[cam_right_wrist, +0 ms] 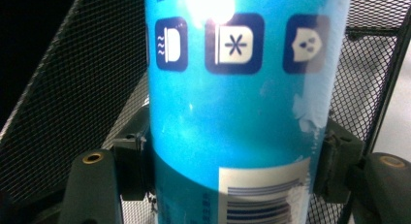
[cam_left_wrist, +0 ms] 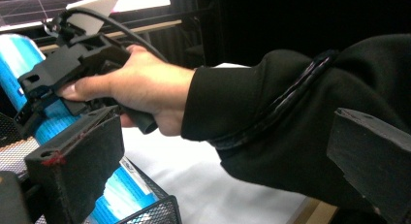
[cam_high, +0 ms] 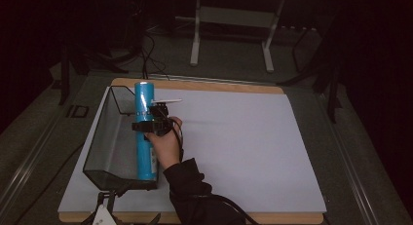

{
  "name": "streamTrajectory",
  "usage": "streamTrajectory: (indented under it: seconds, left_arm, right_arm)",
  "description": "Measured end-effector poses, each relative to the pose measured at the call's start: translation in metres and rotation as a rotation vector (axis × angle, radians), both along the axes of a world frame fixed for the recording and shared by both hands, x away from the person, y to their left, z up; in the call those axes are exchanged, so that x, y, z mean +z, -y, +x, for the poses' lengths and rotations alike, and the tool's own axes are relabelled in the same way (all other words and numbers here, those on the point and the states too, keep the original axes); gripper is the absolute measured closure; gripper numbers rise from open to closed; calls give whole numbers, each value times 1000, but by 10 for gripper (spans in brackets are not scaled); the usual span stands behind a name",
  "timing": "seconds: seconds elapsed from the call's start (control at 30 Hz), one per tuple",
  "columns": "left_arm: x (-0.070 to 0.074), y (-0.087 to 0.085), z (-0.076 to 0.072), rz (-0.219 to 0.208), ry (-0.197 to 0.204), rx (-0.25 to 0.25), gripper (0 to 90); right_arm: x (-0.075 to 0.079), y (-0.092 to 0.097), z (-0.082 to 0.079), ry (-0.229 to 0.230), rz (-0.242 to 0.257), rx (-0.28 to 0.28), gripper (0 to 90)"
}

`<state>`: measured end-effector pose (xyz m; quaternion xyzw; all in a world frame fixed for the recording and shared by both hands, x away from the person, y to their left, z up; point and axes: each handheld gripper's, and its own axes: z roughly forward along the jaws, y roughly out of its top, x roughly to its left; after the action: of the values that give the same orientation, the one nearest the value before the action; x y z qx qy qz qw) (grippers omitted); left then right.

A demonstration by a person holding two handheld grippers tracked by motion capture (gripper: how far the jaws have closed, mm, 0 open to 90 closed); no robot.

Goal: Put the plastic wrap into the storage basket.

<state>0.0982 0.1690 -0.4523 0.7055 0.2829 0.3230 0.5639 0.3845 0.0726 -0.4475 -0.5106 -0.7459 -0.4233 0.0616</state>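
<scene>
Right gripper: your jaws clamp the blue canister inside the mesh basket; left gripper jaws spread wide, empty.

The room is dim, its walls lost in dark. A white-legged stand rises on the grey floor beyond the counter. Cables trail there.
</scene>
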Motion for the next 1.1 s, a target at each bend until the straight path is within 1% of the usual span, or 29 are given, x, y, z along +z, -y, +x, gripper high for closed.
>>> streamTrajectory:
  seconds: [0.2, 0.3, 0.4, 0.6, 0.73, 0.77, 0.83, 0.97, 1.0, 1.07, 1.1]
  left_arm:
    - [0, 0, 0, 5, -1, -2, 2]
    - [0, 0, 0, 5, 0, -2, 2]
    - [0, 0, 0, 5, -3, 0, 2]
    - [0, 0, 0, 4, -4, -2, 2]
    - [0, 0, 0, 4, -2, -2, 2]
    - [0, 0, 0, 5, -2, -1, 2]
    - [0, 0, 0, 5, -4, -3, 2]
    - [0, 0, 1, 5, -6, -5, 2]
    - [0, 0, 0, 4, -6, -6, 2]
    - [-1, 0, 1, 7, -8, -5, 2]
    - [-1, 0, 1, 7, -9, -6, 2]
  right_arm:
    - [-9, -4, 5, -7, -1, -44, 315]
    - [-13, -8, 7, -11, -12, -52, 315]
    - [-17, -11, 6, -2, -22, -60, 314]
    - [-21, -15, 7, 1, -37, -72, 311]
    - [-29, -17, 10, -11, -56, -87, 304]
    - [-30, -16, 10, -10, -51, -86, 303]
    - [-29, -18, 10, 0, -63, -82, 298]
    - [-28, -18, 11, 22, -85, -56, 273]
    - [-28, -18, 11, 37, -93, -41, 253]
    - [-26, -16, 11, 84, -97, -6, 197]
    - [-23, -15, 11, 129, -115, 17, 171]
